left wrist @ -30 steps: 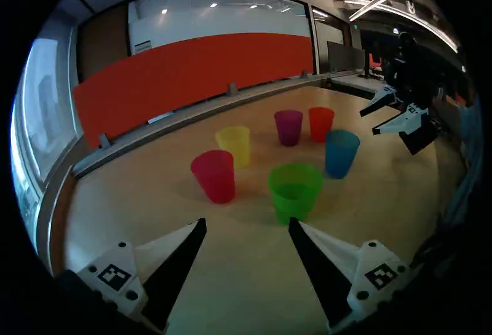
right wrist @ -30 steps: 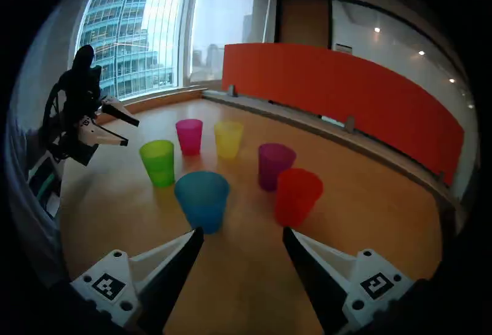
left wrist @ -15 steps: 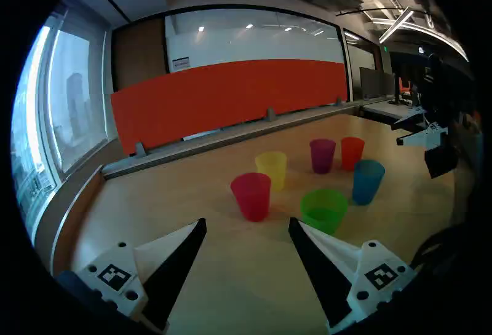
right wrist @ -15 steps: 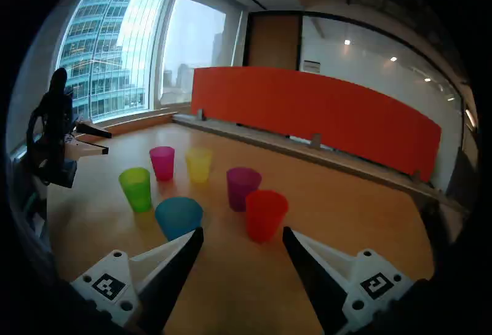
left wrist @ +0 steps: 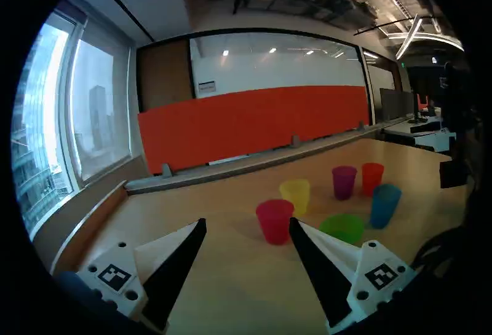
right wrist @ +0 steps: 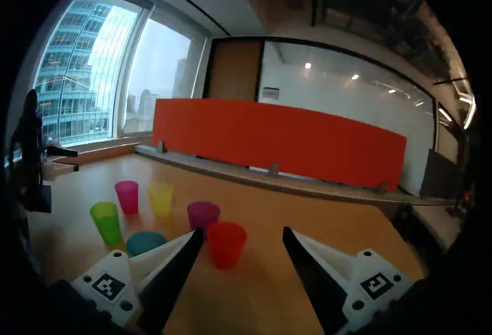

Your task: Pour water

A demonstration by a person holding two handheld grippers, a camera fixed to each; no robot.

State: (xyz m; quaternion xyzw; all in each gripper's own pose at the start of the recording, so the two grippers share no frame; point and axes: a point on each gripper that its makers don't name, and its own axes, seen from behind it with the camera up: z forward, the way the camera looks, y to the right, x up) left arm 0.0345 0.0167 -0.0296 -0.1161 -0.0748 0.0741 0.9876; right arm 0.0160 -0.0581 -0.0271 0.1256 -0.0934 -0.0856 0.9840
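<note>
Both grippers hang back from the cups, nothing in hand. The left gripper [left wrist: 246,223] sits low centre of the left gripper view, fingers spread wide and empty. The pink cup [left wrist: 274,221] lines up right at the gap's right edge, its side overlapped by that fingertip in the picture but standing farther off on the tabletop [left wrist: 184,203]. The yellow cup [left wrist: 295,195] is just behind it. The green cup [left wrist: 342,227] peeks past the finger at lower right, and the blue cup [left wrist: 385,205], purple cup [left wrist: 344,182] and red cup [left wrist: 371,179] run off toward the right.

Over to the right gripper [right wrist: 242,232]: fingers apart too, gripping nothing. In its view the red cup sits inside the gap, nearer the left-hand finger, not touching.

This looks like the approach, no cup picked yet. Which cup holds water, I cannot tell. Next, a gripper must drop in, straddle one cup and close on its wall; the neighbours stand close, so go in straight.
</note>
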